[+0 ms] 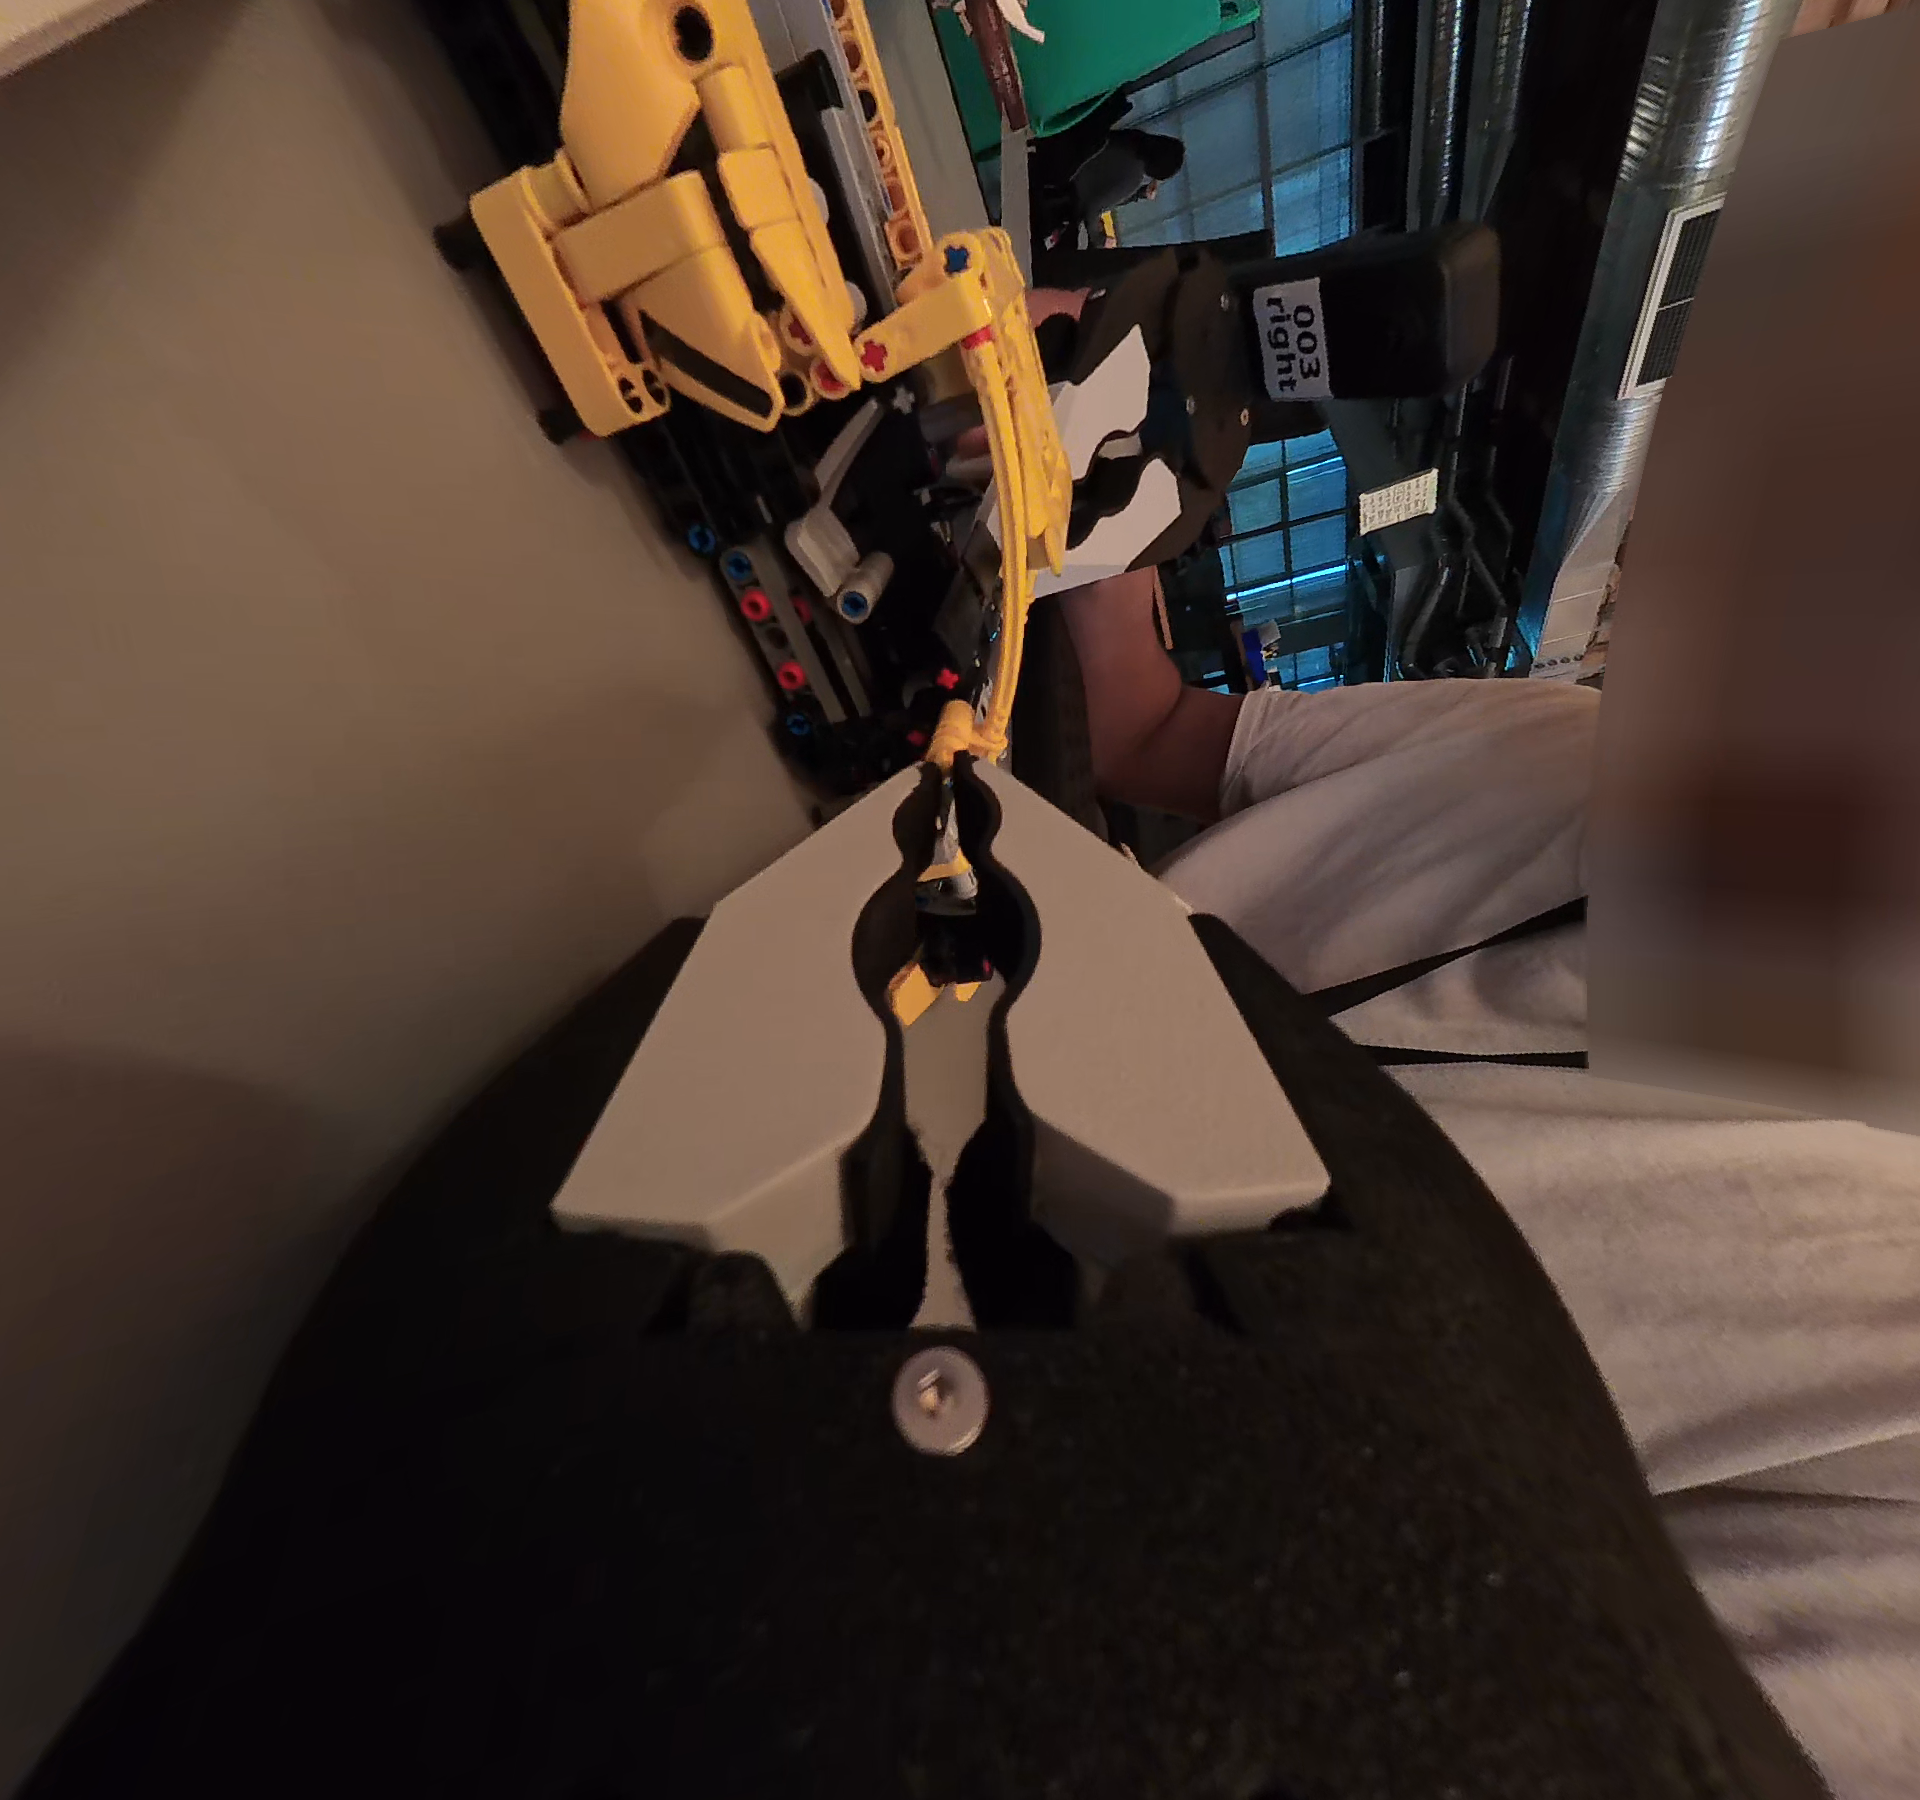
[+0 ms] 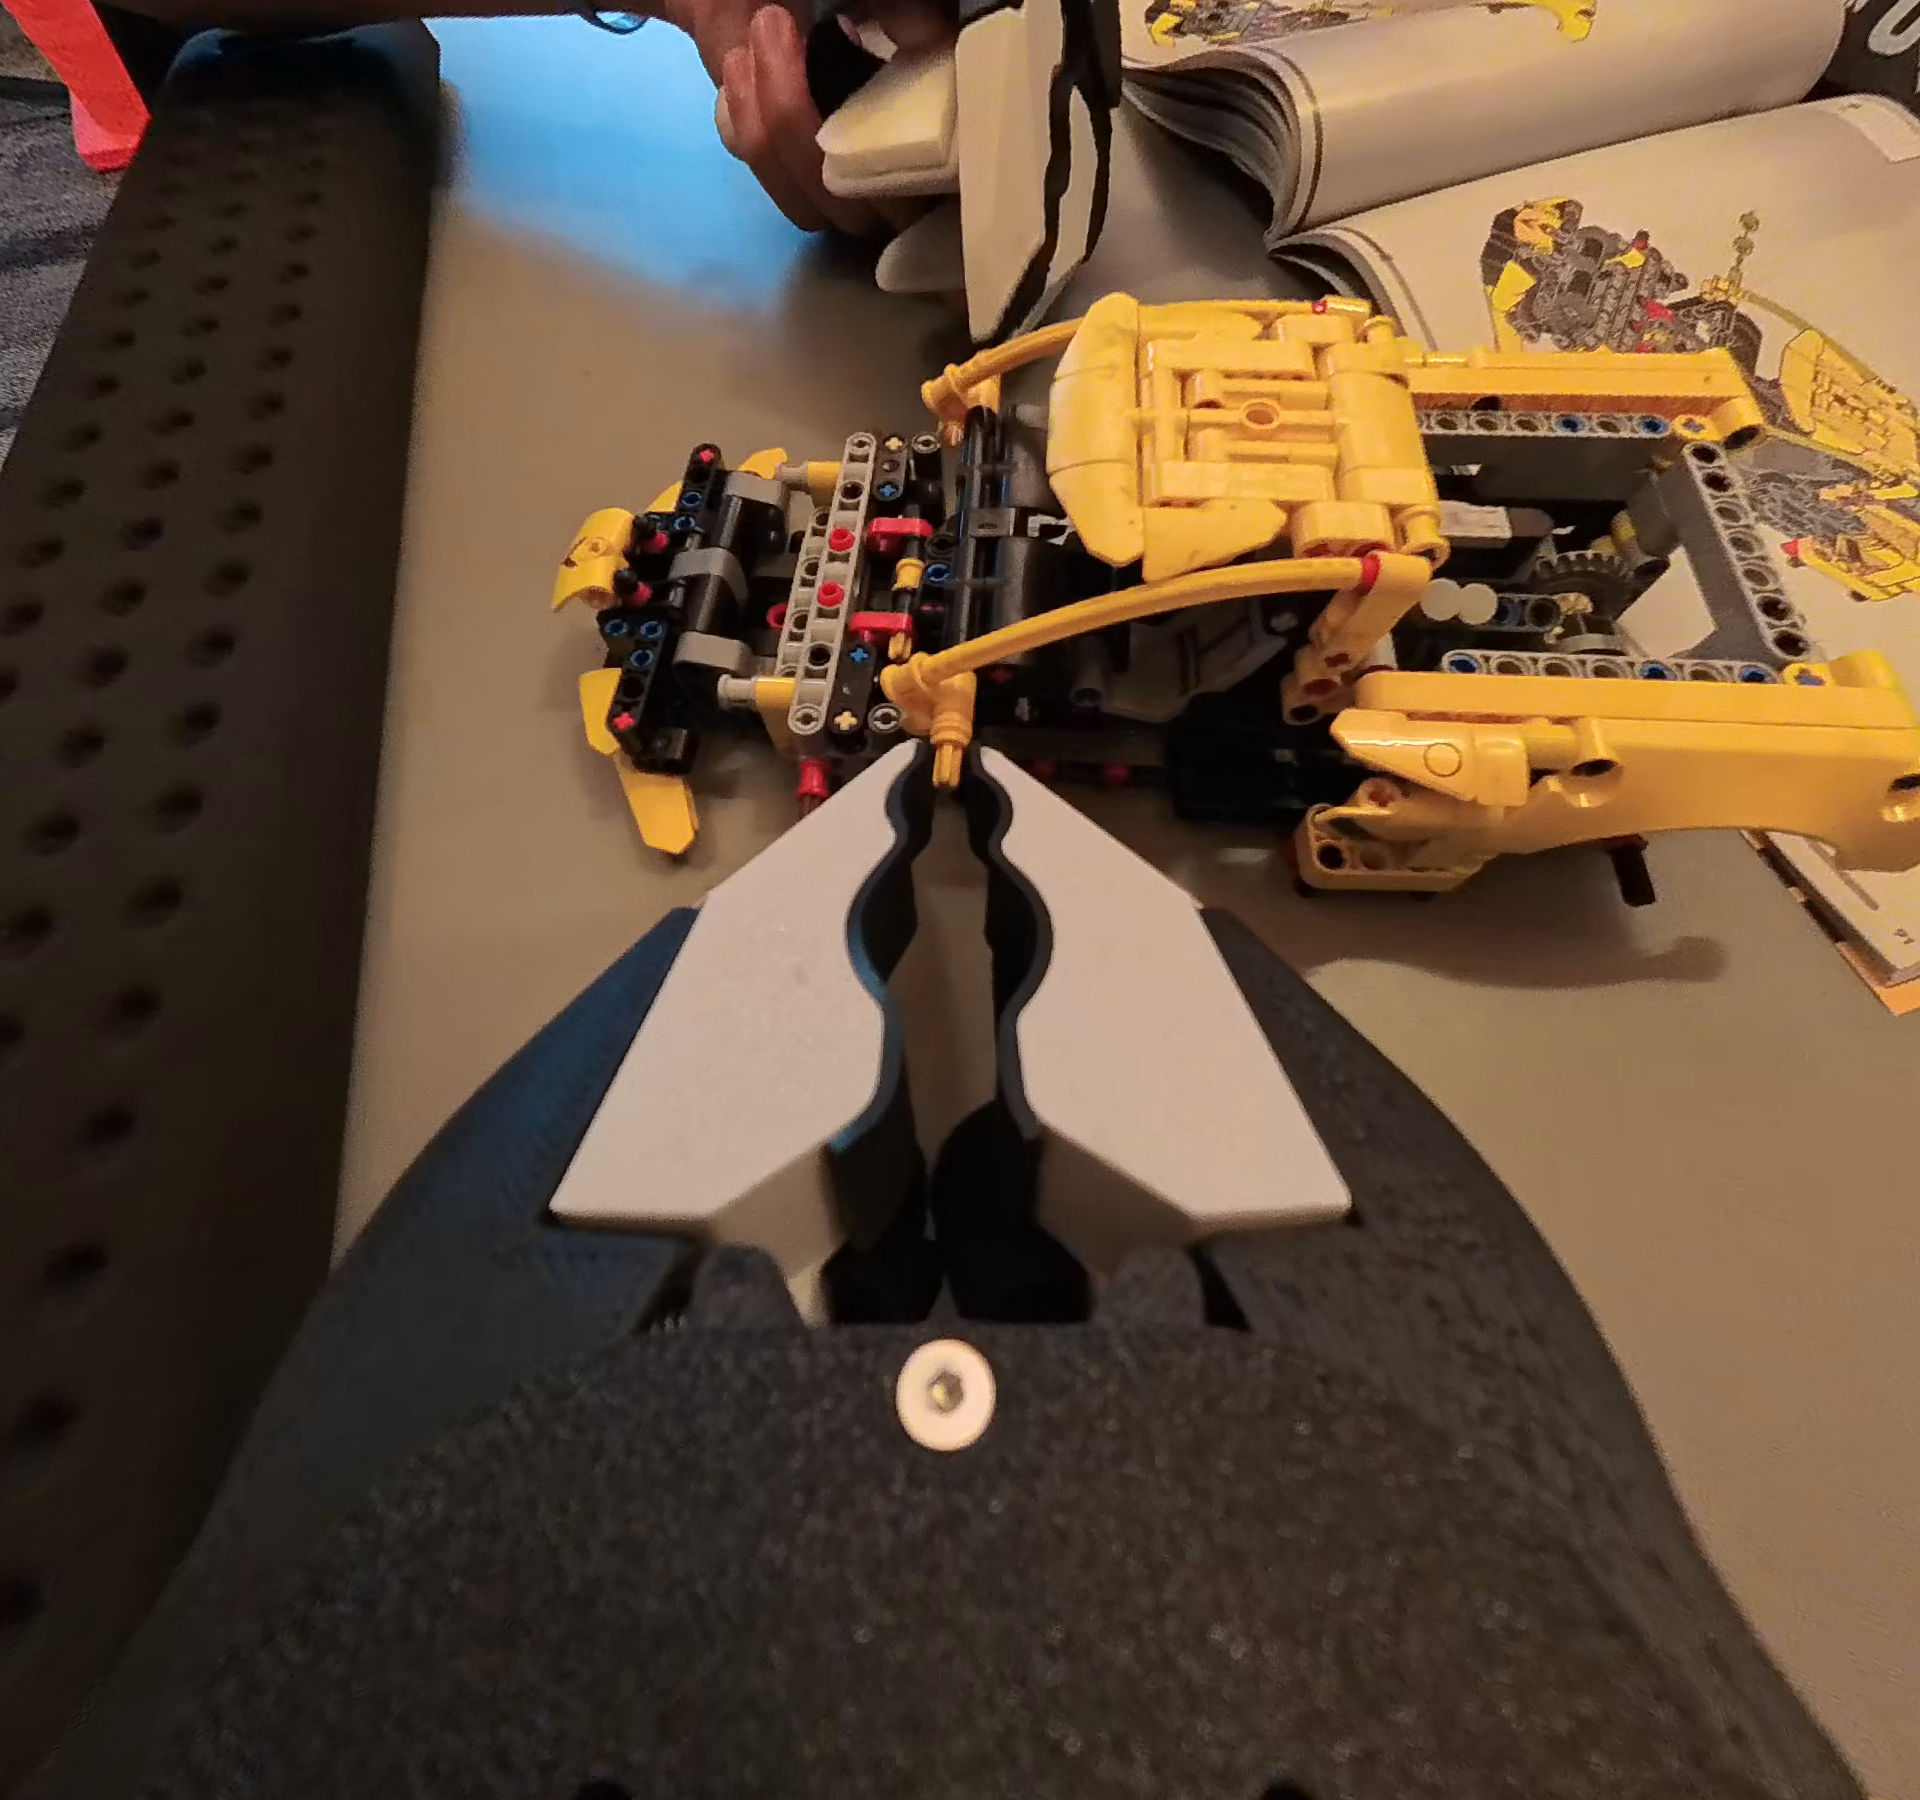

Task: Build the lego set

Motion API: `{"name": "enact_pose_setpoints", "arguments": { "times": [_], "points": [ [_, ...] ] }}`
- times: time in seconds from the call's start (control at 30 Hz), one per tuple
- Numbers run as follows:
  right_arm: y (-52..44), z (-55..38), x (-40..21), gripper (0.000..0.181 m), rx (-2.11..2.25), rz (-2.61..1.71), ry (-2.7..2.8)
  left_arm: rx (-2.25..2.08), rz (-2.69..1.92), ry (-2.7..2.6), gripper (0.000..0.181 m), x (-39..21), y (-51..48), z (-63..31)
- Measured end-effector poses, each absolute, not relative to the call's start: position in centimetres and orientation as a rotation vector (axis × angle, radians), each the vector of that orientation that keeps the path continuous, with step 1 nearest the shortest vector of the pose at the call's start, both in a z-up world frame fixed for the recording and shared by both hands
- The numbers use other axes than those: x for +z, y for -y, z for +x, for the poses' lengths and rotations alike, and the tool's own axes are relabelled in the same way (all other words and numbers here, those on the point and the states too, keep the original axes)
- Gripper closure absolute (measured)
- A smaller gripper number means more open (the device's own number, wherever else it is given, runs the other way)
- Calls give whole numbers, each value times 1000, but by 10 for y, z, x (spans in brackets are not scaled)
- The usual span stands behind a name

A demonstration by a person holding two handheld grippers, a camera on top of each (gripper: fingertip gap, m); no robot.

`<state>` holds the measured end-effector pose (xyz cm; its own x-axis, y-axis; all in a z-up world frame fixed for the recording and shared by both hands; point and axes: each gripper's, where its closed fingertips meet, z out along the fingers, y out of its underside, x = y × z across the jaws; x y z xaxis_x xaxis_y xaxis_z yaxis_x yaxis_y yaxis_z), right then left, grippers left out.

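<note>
**Seating the two flexible hoses on a yellow Technic vehicle.** The part-built model lies on the grey table [image 2: 623, 316]. All places are given from its yellow hood block [image 2: 1236, 441].

- **Right gripper** [image 2: 948, 761]: on the camera side of the hood and towards the nose. Its jaws are narrowed to a slit, with the tips closed on the stub of the near hose connector [image 2: 940, 711]. The near hose [image 2: 1122, 607] arcs back from that connector to the hood's near flank.
- **Left gripper** [image 1: 958, 779]: on the hood's far side, almost closed. Its tips are at the far hose connector [image 1: 971, 737]. It cannot be told whether they pinch the connector or only touch it.

**Doing the step well (judged).**
- Hold the connector square to its hole in the black-and-grey frame ahead of the hood.
- Push along the pin's axis rather than across it.
- The hose looks springy, so a loose pinch would probably let the connector twist away.
- Steadying the far side should stop the model sliding.

**Room to move.**
- Bare table lies ahead of the nose, up to the perforated black board [image 2: 208, 503].
- Behind and beside the hood, the open instruction booklet [image 2: 1558, 57] runs under the rear arms, so the model would drag on it there.
- A person's hand [image 2: 769, 36] occupies the far side.
</note>
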<state>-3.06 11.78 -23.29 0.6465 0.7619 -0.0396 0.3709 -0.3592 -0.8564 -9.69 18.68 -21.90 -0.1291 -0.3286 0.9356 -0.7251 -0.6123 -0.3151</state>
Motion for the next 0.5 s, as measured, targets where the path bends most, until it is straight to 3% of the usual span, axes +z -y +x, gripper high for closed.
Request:
{"name": "enact_pose_setpoints", "arguments": {
  "times": [0.5],
  "points": [
    [-118,-30,-233,177,549,-1973,888,1803,1846,1186,179,-219,-186,-96]
  ]
}}
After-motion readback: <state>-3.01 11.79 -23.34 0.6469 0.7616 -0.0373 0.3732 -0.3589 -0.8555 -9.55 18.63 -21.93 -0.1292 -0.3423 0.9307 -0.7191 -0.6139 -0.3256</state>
